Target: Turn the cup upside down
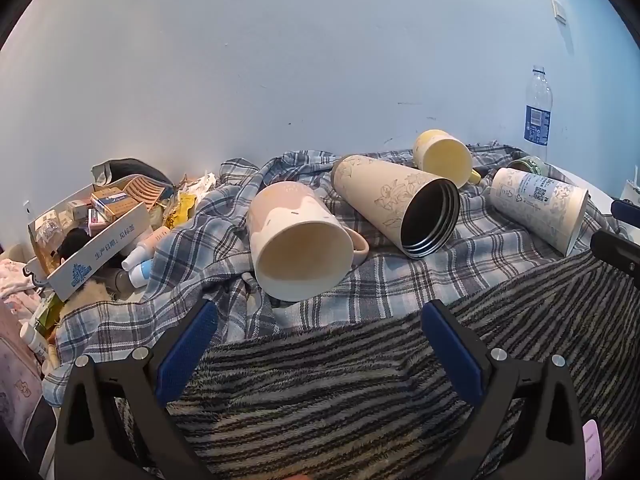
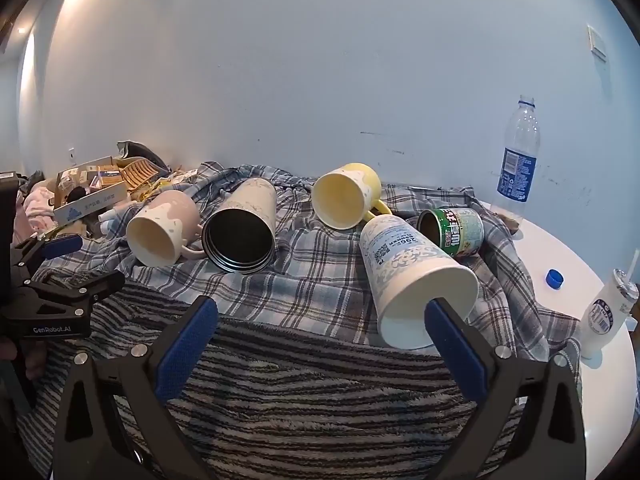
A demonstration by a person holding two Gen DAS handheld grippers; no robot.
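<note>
Bedding covers most of the surface: a striped grey fleece blanket (image 1: 360, 392) lies nearest the cameras, and a blue-and-white plaid cloth (image 2: 320, 280) is rumpled behind it, up against the pale wall.

On the far left a cardboard box (image 1: 92, 256) sits among clutter, holding small packets. At the far right, on a bare white tabletop (image 2: 560, 248), a clear plastic bottle (image 2: 516, 160) stands upright without its cap, and a blue bottle cap (image 2: 555, 278) lies on the table well apart from it.

Five vessels lie on their sides on the plaid cloth, mouths towards the cameras. A tall beige flask (image 1: 396, 204) with line-drawn flowers and a dark threaded mouth lies near the middle. Just beside it on the left is a pink mug (image 1: 296, 240) with a cream interior, its handle pointing towards the flask. Farther back lies a yellow mug (image 2: 346, 194). To the right a printed paper cup (image 2: 412, 280) is tipped over with its wide rim nearest the right gripper, and behind it lies a green-labelled can (image 2: 456, 228).

The left gripper (image 1: 320, 324) hangs over the fleece in front of the pink mug, its blue-padded fingers spread wide, holding nothing. The right gripper (image 2: 322, 320) is likewise spread apart and empty; its right-hand finger (image 2: 452, 336) overlaps the paper cup's rim in view, though whether it touches I cannot tell.
</note>
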